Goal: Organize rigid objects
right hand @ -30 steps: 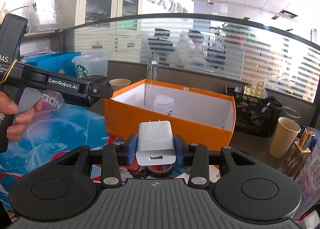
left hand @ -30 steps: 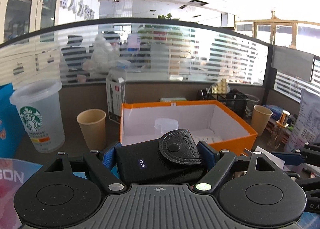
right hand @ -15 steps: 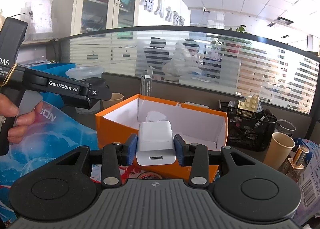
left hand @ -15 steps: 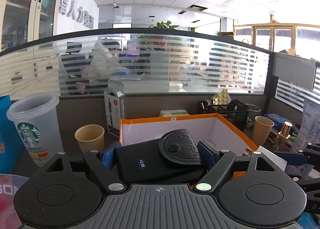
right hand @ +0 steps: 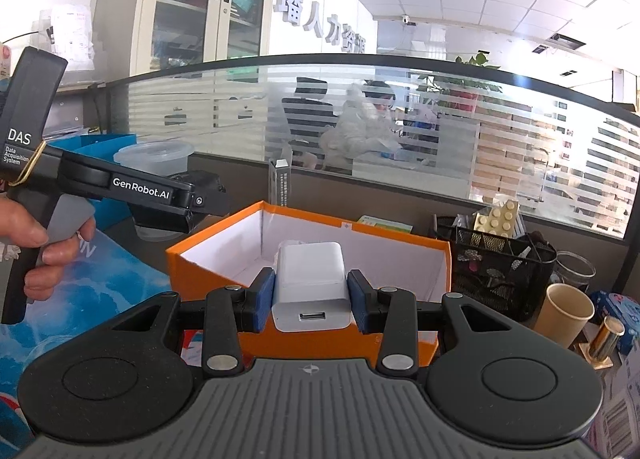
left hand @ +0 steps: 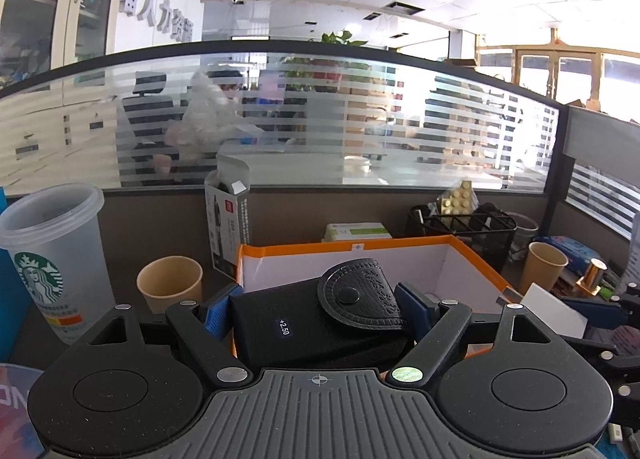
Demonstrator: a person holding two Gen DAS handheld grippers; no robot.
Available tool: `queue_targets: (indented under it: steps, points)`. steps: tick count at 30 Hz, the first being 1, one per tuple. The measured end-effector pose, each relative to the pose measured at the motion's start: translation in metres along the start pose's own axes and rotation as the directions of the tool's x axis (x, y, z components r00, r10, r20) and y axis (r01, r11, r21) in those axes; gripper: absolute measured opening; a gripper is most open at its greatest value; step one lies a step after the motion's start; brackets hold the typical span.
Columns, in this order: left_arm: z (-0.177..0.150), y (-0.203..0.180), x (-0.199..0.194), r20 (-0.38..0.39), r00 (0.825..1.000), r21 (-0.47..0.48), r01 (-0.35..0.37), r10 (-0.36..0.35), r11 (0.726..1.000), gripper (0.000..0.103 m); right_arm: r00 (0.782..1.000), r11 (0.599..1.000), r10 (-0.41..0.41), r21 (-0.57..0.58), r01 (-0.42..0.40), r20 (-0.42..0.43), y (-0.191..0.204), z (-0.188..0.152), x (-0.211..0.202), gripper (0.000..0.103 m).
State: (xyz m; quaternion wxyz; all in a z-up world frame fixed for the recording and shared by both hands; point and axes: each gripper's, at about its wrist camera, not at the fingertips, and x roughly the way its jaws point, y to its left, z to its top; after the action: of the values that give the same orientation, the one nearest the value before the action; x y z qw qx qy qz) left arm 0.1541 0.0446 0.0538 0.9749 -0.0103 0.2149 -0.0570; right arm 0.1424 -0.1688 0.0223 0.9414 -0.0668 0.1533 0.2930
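Note:
My left gripper [left hand: 320, 299] is shut on a black leather case [left hand: 316, 329] with a snap flap, held in front of and a little above an open orange box [left hand: 360, 249] with white inside walls. My right gripper [right hand: 311, 289] is shut on a white USB charger [right hand: 311, 287], held before the same orange box [right hand: 320, 219]. The left gripper's body [right hand: 132, 191] shows at the left of the right wrist view, near the box's left corner. The box floor is mostly hidden.
A Starbucks plastic cup [left hand: 52, 259] and a paper cup [left hand: 170, 283] stand left of the box. A pen carton [left hand: 228, 227] and a black mesh organizer [left hand: 464, 227] stand behind it. Another paper cup [right hand: 568, 313] and a gold bottle [right hand: 606, 335] are at right.
Both grippers have risen and tilted up with their objects still held; the box sits lower in both views, and its inside has gone out of sight.

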Motion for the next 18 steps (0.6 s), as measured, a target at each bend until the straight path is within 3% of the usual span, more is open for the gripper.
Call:
queue_targets:
  steps: [18]
  points:
    - [0.010,0.014,0.050,-0.064,0.998,-0.014,-0.027,0.026,1.000,0.083,1.000,1.000,-0.011,-0.006,0.011,-0.016,-0.015,0.028,0.039,0.036]
